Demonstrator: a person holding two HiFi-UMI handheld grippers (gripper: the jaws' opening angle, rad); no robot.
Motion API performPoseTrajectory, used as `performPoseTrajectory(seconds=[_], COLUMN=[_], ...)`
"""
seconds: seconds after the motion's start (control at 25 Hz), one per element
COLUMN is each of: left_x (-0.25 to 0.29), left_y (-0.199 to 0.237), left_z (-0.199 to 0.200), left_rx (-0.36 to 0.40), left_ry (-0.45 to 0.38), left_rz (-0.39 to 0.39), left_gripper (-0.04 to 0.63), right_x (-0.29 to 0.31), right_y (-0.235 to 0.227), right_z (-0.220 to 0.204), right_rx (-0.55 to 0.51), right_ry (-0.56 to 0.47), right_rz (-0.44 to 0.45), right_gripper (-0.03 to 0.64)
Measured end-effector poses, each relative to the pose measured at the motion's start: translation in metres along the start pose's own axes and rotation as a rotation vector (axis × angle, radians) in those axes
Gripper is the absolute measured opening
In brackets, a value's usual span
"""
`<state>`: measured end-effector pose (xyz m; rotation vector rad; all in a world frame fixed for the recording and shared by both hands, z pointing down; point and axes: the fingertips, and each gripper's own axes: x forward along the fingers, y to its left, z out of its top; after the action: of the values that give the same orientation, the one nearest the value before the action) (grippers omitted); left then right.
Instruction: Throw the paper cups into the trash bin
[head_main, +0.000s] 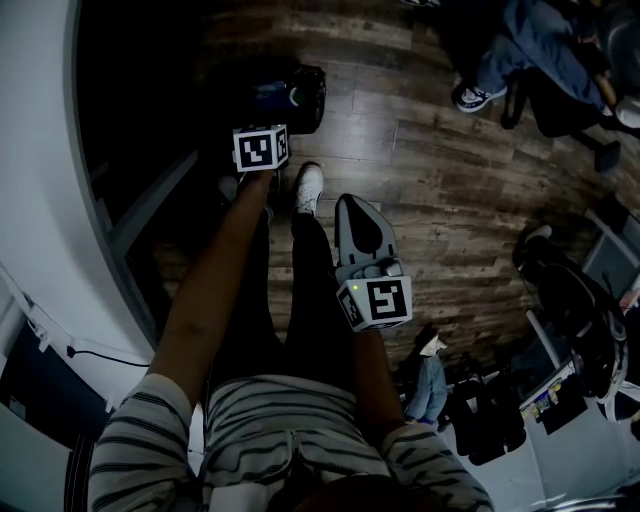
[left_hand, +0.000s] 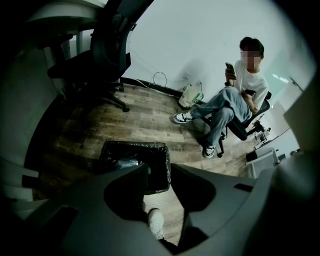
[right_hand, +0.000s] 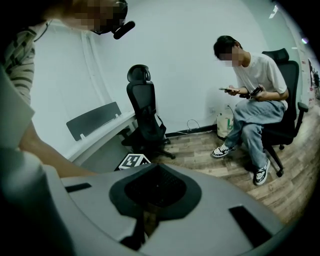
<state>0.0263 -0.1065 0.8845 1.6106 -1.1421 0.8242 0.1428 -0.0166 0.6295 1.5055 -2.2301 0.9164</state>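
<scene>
The trash bin (left_hand: 131, 150), lined with a black bag, stands on the wood floor just ahead of my left gripper (left_hand: 159, 172). Its jaws stand apart with nothing between them. Inside the bin lies a pale, dim shape (left_hand: 122, 163) that may be a paper cup. From the head view the left gripper's marker cube (head_main: 261, 148) hovers right at the bin (head_main: 300, 97). My right gripper (head_main: 358, 203) hangs lower, beside my leg, with its jaws together and nothing in them; its tips (right_hand: 156, 166) meet.
My white shoe (head_main: 308, 186) stands near the bin. A seated person (left_hand: 227, 102) on an office chair is a few steps beyond. A black office chair (right_hand: 145, 112) and a white desk (right_hand: 100, 135) stand by the wall, with a bag (left_hand: 191, 95).
</scene>
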Motion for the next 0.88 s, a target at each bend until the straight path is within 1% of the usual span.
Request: performPoseTrajectory(seconds=[0.08,0.2,0.28,0.64,0.88], left_x=[-0.011,-0.026,-0.034,-0.075,-0.101], left_y=[-0.002,-0.004,-0.007,-0.023,-0.037], left_z=[0.004,0.013,0.019,0.034,0.036], left_rx=[-0.014,-0.056,-0.06,-0.052,0.008], left_ry=[-0.01,-0.032,-0.043,-0.091,-0.108], left_rz=[-0.002,-0.01,-0.011,-0.026,-0.022], left_gripper=[0.137,0.129,0.114,0.066,0.04], right_x=[-0.002,-0.001,-0.002,-0.013,-0.024], right_y=[0.002,0.0,-0.001,0.013,0.016], right_z=[0.008,0.019,0.027,0.051,0.069], right_rx=[-0.005,-0.009,-0.008,-0.034,-0.045], right_ry=[-0.002,0.004,-0.005,-0.025,-0.049], right_rz=[-0.003,-0.016,-0.019,-0.009,-0.002], right_gripper=[0.009,0.009,0.009,0.009,0.009])
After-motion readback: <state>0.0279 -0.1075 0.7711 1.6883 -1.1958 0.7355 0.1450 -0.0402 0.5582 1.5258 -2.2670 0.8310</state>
